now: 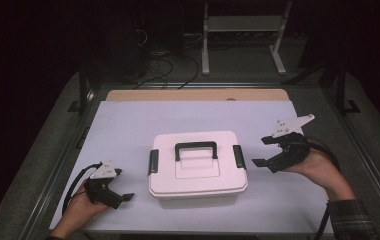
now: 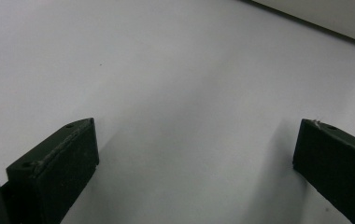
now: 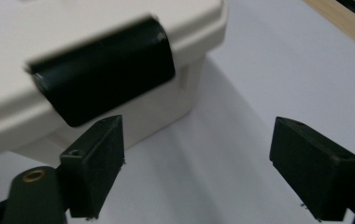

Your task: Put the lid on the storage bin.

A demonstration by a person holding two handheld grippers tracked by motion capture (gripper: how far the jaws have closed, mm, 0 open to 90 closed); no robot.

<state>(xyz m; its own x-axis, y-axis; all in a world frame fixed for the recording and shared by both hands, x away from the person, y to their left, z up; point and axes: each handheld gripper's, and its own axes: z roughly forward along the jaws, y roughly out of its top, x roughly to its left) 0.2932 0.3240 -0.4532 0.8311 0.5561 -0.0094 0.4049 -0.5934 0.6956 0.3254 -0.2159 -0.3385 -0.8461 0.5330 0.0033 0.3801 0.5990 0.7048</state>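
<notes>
Your two hands hold spread jaws on either side of a closed white box at the table's centre.

Your left hand point(image 1: 78, 210) sits nearest the high view's camera, at 7 o'clock, holding the left gripper point(image 1: 119, 197) low on the table point(image 1: 128, 125), jaws spread and empty, near the box point(image 1: 197, 165) but apart from it. That box has a black handle point(image 1: 196, 149) on its lid and a black latch point(image 1: 239, 156) at each end. At 3 o'clock your right gripper point(image 1: 264, 151) hangs released just beside the box's right end. In the left gripper view, your jaws stand wide over bare table, with the box's edge point(image 2: 325, 18) at 1 o'clock. In the right gripper view, your jaws gape empty; the latch point(image 3: 105, 70) lies at 11 o'clock, just above the left jaw, slightly blurred.
</notes>
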